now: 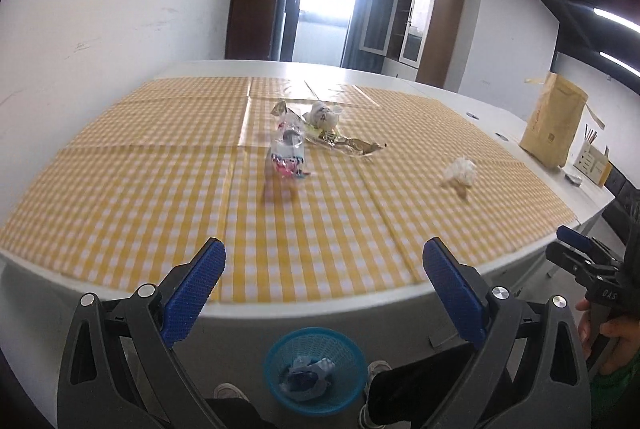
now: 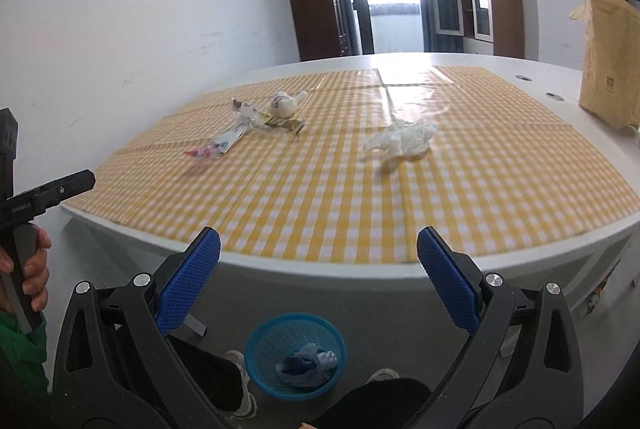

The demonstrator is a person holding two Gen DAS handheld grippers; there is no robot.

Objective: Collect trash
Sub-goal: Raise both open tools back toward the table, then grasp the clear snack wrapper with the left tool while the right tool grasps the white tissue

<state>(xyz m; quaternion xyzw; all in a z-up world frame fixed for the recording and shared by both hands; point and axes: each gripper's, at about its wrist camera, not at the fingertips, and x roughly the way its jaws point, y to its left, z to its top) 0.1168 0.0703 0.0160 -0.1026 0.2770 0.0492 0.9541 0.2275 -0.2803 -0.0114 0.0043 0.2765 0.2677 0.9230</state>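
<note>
Several pieces of trash lie on the yellow checked tablecloth (image 1: 160,189): a clear plastic wrapper with pink print (image 1: 288,149) (image 2: 220,145), a crumpled white ball (image 1: 324,115) (image 2: 286,103), a gold wrapper (image 1: 354,145) (image 2: 285,125) and a crumpled white tissue (image 1: 460,171) (image 2: 404,141). A blue mesh basket (image 1: 348,345) (image 2: 260,341) stands on the floor below the table's near edge, with crumpled blue and white trash inside. My left gripper (image 1: 324,253) and right gripper (image 2: 318,241) both hang above the basket, open, with nothing between their fingers.
A brown paper bag (image 1: 554,121) (image 2: 610,61) stands at the table's right side, with a small box of pencils (image 1: 592,161) beside it. The person's legs and white shoes (image 2: 240,361) flank the basket. Walls and cabinets lie beyond the table.
</note>
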